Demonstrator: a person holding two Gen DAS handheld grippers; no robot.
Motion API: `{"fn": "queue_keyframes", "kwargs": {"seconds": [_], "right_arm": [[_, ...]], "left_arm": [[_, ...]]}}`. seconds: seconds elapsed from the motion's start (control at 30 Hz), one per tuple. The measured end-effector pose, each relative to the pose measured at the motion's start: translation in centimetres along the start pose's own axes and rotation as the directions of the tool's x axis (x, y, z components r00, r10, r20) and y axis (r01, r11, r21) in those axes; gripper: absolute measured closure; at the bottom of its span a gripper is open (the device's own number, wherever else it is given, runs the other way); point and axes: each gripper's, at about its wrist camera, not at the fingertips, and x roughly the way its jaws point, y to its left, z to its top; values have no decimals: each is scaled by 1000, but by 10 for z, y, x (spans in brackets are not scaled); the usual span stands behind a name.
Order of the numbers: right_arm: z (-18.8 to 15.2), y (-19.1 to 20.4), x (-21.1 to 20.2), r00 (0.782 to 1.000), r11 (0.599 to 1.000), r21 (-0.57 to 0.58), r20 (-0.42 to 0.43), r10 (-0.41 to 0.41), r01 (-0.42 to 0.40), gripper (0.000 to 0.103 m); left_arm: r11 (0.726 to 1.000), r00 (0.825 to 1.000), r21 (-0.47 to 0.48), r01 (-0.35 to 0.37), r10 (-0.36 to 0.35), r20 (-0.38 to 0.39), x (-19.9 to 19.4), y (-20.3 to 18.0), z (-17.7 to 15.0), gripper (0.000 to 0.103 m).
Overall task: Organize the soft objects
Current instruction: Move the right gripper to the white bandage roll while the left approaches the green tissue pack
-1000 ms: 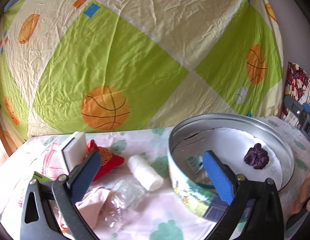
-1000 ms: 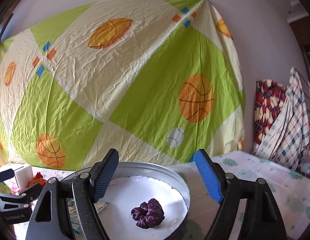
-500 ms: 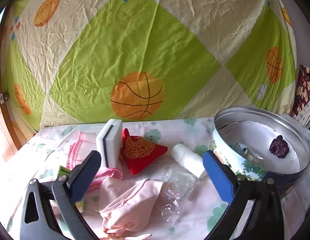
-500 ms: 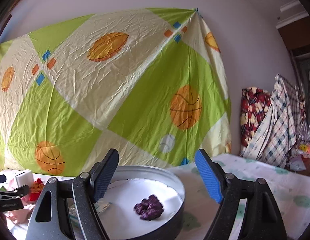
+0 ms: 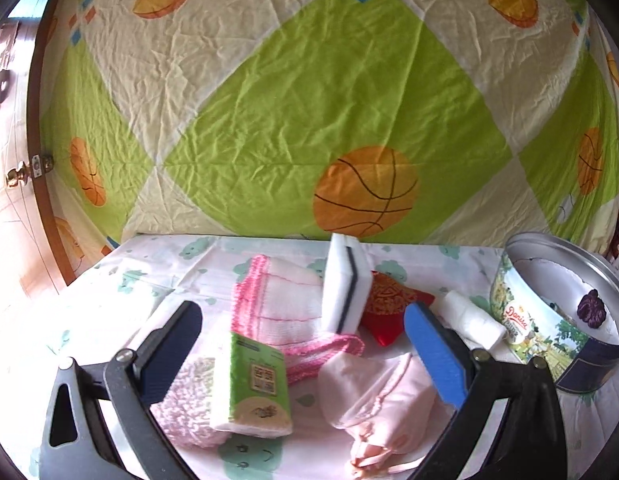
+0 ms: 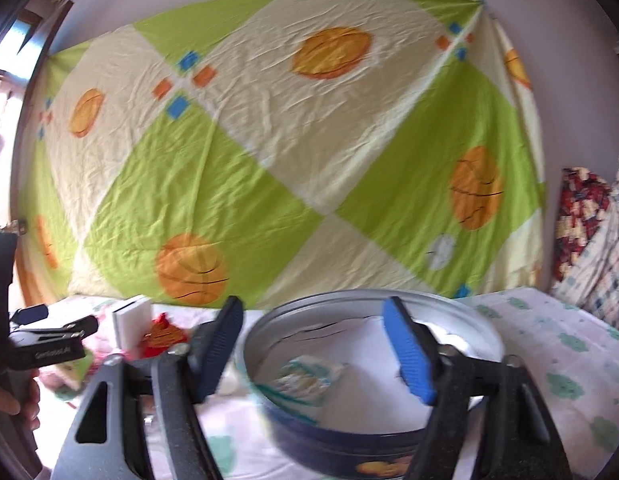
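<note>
Sheet [image 5: 309, 100]: wrinkled cotton, hung flat behind the bench, green and cream diamonds with orange basketballs.

Bench [image 5: 157, 264]: covered in a thin white cloth with pale green prints.

Tin [image 5: 549, 320]: round metal cookie tin at the far right, printed side wall, white paper lining. A dark purple scrunchie [image 5: 593, 307], ruffled and rounded, lies inside on the lining.

Towel [image 5: 277, 300]: white woven cloth with pink fringed edge, lying flat at centre, long axis running near to far.

Pouch [image 5: 373, 392]: pale pink satin, limp and creased, drawstring end toward the near edge.

Tissue pack [image 5: 257, 384]: soft rectangular, green wrapper, long axis near to far, resting on a pink fluffy cloth [image 5: 185, 404].

Sponge [image 5: 343, 284]: white foam block with a dark middle layer, standing on end, just left of the sachet [image 5: 389, 308], a red embroidered cushion shape.

Roll [image 5: 471, 318]: white cylinder lying between sachet and tin, axis slanting toward the near right.

Left hand-held gripper [image 5: 305, 344]: jaws wide, nothing between the pads, over the soft items.

Right hand-held gripper [image 6: 313, 352]: jaws closing, nothing gripped, poised at the tin's near left rim.
</note>
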Motion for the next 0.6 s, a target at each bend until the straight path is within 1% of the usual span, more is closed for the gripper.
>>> {"fn": "queue_keyframes", "kwargs": {"seconds": [0.03, 0.07, 0.1, 0.2, 0.27, 0.33, 0.43, 0.47, 0.57, 0.6], "right_arm": [[0, 10, 7, 999, 999, -11, -33, 39, -39, 49], [-1, 18, 14, 995, 997, -21, -64, 72, -73, 65], [-1, 27, 21, 990, 994, -32, -98, 105, -108, 80], [-6, 52, 42, 966, 978, -62, -183, 183, -197, 81], [-11, 68, 48, 949, 966, -79, -220, 225, -248, 81], [-15, 81, 54, 928, 952, -86, -264, 262, -294, 81], [-25, 97, 66, 894, 944, -85, -357, 271, -320, 81], [-26, 99, 70, 889, 944, -91, -374, 264, -318, 81], [-27, 105, 80, 890, 950, -99, -389, 237, -297, 81], [-27, 107, 87, 883, 949, -109, -410, 228, -296, 81]], "left_arm": [[1000, 1000, -14, -10, 10, 1, 1, 8, 1, 0], [999, 1000, -30, -22, 22, 0, 2, 16, 2, 0], [998, 999, -46, -33, 33, -2, 3, 24, 3, 0], [994, 998, -79, -71, 70, -7, 6, 48, 7, 0], [989, 995, -107, -100, 100, -8, 6, 65, 9, 0], [984, 994, -137, -113, 112, -19, 8, 83, 10, 0], [978, 989, -157, -140, 133, -58, 15, 106, 7, 0], [975, 987, -161, -152, 142, -71, 17, 113, 7, 0], [964, 983, -198, -176, 160, -94, 19, 129, 5, 0], [960, 982, -213, -179, 161, -100, 19, 133, 4, 0]]}}
